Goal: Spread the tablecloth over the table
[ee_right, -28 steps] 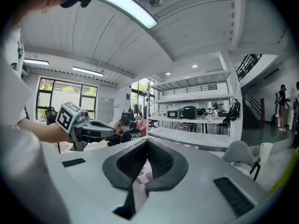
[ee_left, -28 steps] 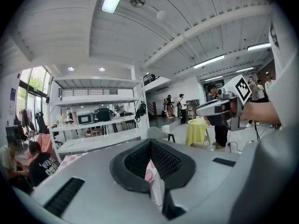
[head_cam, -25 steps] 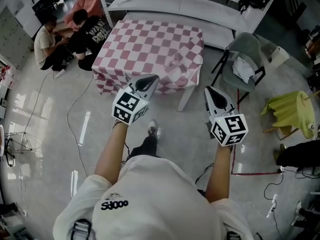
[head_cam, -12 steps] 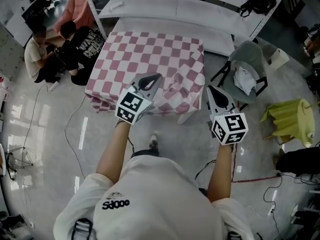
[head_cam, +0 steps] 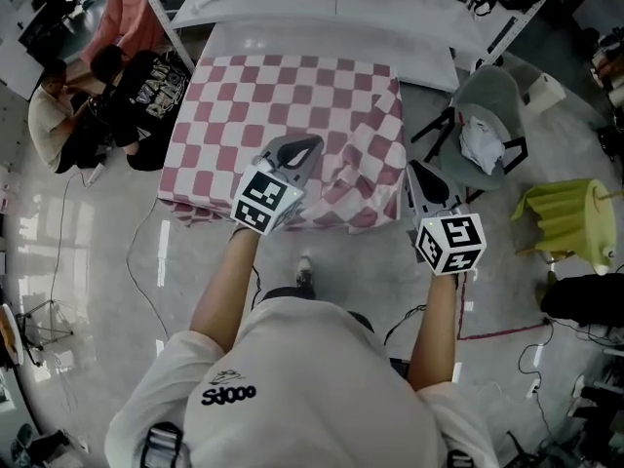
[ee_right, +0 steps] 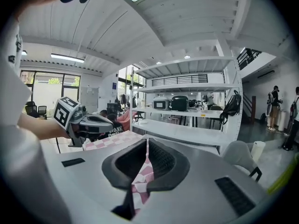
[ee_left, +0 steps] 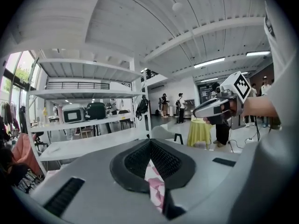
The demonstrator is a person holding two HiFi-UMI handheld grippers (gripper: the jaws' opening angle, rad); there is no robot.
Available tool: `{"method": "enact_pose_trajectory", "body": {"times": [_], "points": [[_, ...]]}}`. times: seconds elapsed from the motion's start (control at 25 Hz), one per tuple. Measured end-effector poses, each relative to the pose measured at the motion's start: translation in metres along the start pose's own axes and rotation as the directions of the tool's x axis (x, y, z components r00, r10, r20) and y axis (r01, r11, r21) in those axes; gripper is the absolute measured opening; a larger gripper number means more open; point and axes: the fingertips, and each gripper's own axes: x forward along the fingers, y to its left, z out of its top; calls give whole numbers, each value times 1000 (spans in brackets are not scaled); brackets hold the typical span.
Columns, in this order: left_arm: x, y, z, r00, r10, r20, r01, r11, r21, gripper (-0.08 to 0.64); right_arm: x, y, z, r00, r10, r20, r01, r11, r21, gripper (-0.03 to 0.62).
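Left gripper (head_cam: 304, 147) clamped on the near hem of the tablecloth (head_cam: 283, 96), draped over the table; right gripper (head_cam: 419, 171) pinches its bunched near-right corner, jaws starting to part — risk: cloth slips out early, leaving that corner rumpled

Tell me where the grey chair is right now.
Head view, right side: the grey chair stands beside the right edge of the tablecloth, with the yellow-draped stool farther right.
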Motion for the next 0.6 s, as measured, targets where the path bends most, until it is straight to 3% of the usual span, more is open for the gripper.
{"method": "enact_pose_trajectory", "body": {"times": [0.12,0.32,0.6], "points": [[15,3,-16,999,-24,-25,24,1000,-9,28,14,-4,-18,999,6,-53,-5,1000,9,75],[39,-4,-52,996,-28,-87,22,997,-79,28,27,-15,-63,986,20,-164,-16,1000,25,91],[79,-28,-112,972,-36,-232,2,989,-146,29,32,-49,-151,932,57,-358,-55,998,17,91]]}}
